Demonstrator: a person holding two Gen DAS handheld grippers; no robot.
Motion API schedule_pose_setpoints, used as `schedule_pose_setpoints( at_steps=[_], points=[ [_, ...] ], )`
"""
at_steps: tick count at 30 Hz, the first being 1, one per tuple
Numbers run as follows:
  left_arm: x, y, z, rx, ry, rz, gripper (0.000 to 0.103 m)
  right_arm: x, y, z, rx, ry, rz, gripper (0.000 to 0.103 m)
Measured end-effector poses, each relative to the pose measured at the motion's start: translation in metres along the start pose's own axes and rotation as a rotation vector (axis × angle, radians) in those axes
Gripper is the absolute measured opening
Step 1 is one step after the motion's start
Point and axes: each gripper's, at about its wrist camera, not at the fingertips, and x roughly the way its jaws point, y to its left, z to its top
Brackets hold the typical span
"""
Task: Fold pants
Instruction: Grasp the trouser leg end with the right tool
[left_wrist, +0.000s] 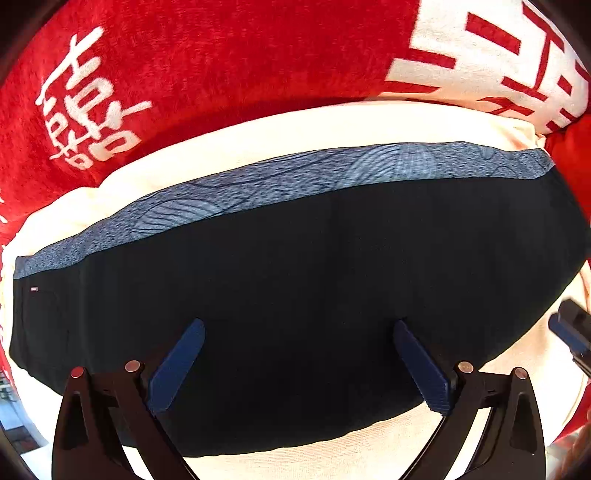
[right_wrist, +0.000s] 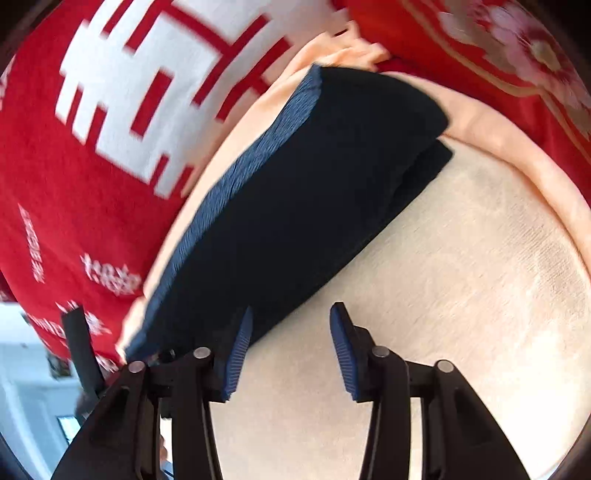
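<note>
Left wrist view: the folded pants (left_wrist: 295, 295) are seen from directly above, laid flat as a dark, wide bundle on a cream cloth (left_wrist: 258, 133). A patterned blue-grey waistband (left_wrist: 288, 181) runs along the far edge of the pants, and a small tag is seen near the left end of the pants. The left tongs (left_wrist: 299, 365) are held above the near part of the pants with the jaws spread wide and nothing gripped between them. At the right end of the pants, part of the right tongs (left_wrist: 572, 332) is seen over the cream cloth.

From the right wrist view, the right tongs (right_wrist: 291, 347) are seen parted, with only cream cloth (right_wrist: 461, 277) between the blue pads; nothing is clamped. The left pad (right_wrist: 238, 354) is placed just beside the near edge of the pants (right_wrist: 295, 206), though contact cannot be told. Beyond the pants, a red blanket (right_wrist: 55, 184) with white characters is spread under the cream cloth. This view is blurred.
</note>
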Motion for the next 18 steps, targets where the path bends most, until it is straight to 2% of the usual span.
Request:
schedule_pose_setpoints(
  at_steps=[3, 6, 10, 12, 13, 14, 15, 16, 18],
  points=[
    [0.006, -0.005, 0.002, 0.003, -0.001, 0.007, 0.103, 0.002, -0.022, 0.006, 0.045, -0.028, 0.049, 0.051],
    [0.010, -0.008, 0.001, -0.001, -0.014, 0.007, 0.103, 0.006, -0.037, 0.009, 0.103, -0.080, 0.143, 0.051],
    [0.012, -0.012, -0.003, 0.012, -0.039, 0.015, 0.103, 0.019, -0.030, 0.024, 0.115, -0.161, 0.184, 0.054],
    [0.013, -0.015, -0.005, 0.033, -0.050, 0.027, 0.103, 0.025, -0.025, 0.031, 0.138, -0.173, 0.202, 0.056],
    [0.012, -0.016, -0.004, 0.038, -0.051, 0.030, 0.101, 0.028, -0.024, 0.035, 0.153, -0.162, 0.205, 0.050],
    [0.009, -0.019, -0.002, 0.037, -0.053, 0.011, 0.085, 0.027, -0.024, 0.040, 0.172, -0.136, 0.185, 0.041],
    [0.004, -0.020, -0.001, 0.030, -0.057, -0.031, 0.064, 0.028, -0.023, 0.042, 0.181, -0.120, 0.180, 0.014],
    [-0.002, -0.023, 0.001, 0.028, -0.054, -0.068, 0.058, 0.025, -0.023, 0.043, 0.187, -0.118, 0.205, 0.014],
    [-0.014, -0.031, 0.004, 0.035, -0.083, -0.141, 0.056, 0.015, -0.016, 0.043, 0.163, -0.120, 0.226, 0.014]
  ],
)
